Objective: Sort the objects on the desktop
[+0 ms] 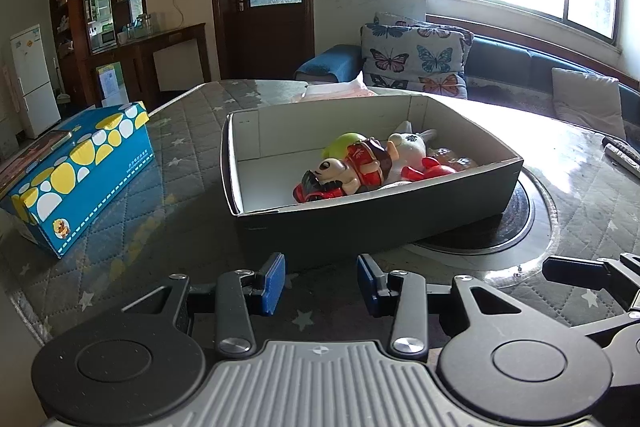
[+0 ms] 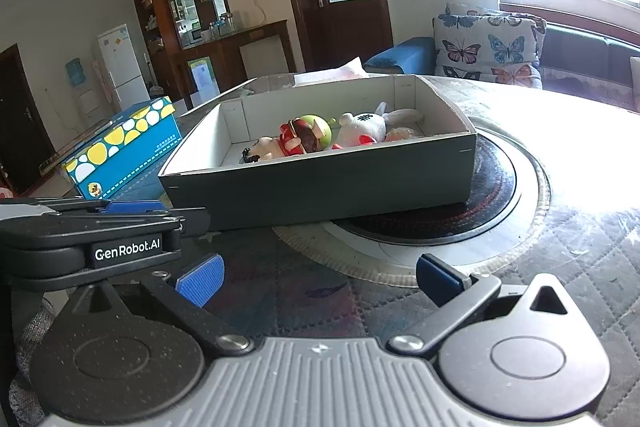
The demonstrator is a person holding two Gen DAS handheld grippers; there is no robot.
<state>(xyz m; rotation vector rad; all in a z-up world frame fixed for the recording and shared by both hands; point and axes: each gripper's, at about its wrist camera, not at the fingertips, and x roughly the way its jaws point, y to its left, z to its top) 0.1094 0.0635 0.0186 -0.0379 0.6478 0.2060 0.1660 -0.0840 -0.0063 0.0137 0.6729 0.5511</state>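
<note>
Left tool (image 1: 321, 285): blue-padded fingers spread apart, nothing between them, low centre of the left wrist view, over the quilted grey star-print bench cover (image 1: 192, 147).

Right tool (image 2: 318, 281): fingers spread wider, nothing held, bottom centre of the right wrist view. The left tool also shows at the left edge of that view, side-on.

Shallow dark-sided cardboard tray with white interior (image 1: 400, 223): mid-frame in both views, just beyond the fingertips of each tool, its right end resting on a round black turntable disc (image 1: 516, 223).

Tray contents, gathered toward its right half and well apart from both tools: red-and-cream plastic cartoon figure (image 1: 344, 173), lime-green ball (image 1: 344, 143), white plush rabbit (image 1: 408, 147), and a small orange item at the right corner, too small to identify.

Blue tissue box with yellow and white spots (image 1: 80, 171): left of frame, apart from the tray.
</note>
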